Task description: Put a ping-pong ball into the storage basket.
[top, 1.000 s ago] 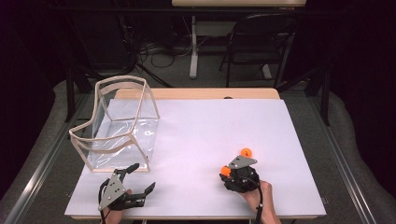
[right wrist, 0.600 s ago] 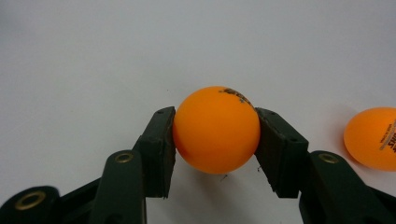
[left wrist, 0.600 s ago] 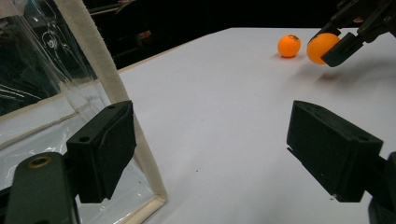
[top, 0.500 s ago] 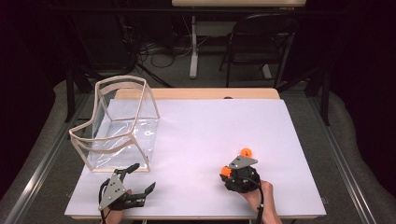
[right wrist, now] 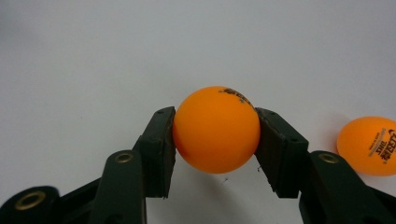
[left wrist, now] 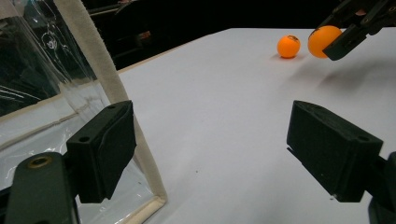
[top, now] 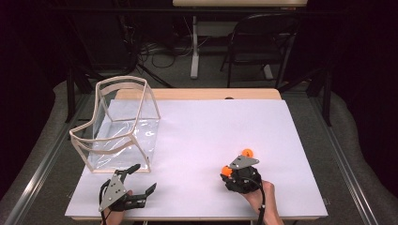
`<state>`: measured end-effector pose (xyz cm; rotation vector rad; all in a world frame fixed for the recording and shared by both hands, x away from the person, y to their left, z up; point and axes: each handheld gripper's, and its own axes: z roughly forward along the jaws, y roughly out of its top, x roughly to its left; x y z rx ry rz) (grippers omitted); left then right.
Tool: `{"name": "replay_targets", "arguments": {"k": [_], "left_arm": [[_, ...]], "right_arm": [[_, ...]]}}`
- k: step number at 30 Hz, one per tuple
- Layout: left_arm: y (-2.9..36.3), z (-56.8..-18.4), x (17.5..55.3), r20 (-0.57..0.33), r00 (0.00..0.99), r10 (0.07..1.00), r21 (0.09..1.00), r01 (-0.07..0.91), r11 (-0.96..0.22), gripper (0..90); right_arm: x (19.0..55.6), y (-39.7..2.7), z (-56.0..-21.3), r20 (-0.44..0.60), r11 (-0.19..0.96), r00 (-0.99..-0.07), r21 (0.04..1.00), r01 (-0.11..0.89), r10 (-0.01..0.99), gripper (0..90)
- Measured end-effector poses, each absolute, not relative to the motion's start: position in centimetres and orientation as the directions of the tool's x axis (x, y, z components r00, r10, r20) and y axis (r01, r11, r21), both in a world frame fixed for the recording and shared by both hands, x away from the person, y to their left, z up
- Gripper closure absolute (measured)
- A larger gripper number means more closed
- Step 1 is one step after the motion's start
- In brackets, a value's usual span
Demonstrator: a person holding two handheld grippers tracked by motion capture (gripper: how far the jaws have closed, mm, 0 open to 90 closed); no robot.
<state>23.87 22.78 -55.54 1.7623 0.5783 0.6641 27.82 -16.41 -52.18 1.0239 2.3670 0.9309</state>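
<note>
We see almost no change: our right tool [top: 227, 171], clamping one small orange plastic ball [top: 227, 171], barely shifts position.

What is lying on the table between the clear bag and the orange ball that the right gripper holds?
Nothing: the high view shows bare white table between the clear bag and the held ball.

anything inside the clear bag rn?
The clear bag looks empty through its walls. One orange ball sits in the right claw; the other ball lies on the table.
</note>
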Motion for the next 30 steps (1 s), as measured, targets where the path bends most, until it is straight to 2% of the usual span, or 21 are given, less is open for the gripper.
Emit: {"name": "replay_targets", "arguments": {"k": [30], "left_arm": [[22.7,-55.6,23.9,0.142,0.725,0.673,0.962,0.059,-0.266,16.0]], "right_arm": [[28.4,-15.4,-50.0,-0.096,0.496,-0.666,0.747,0.443,0.74,50.6]]}}
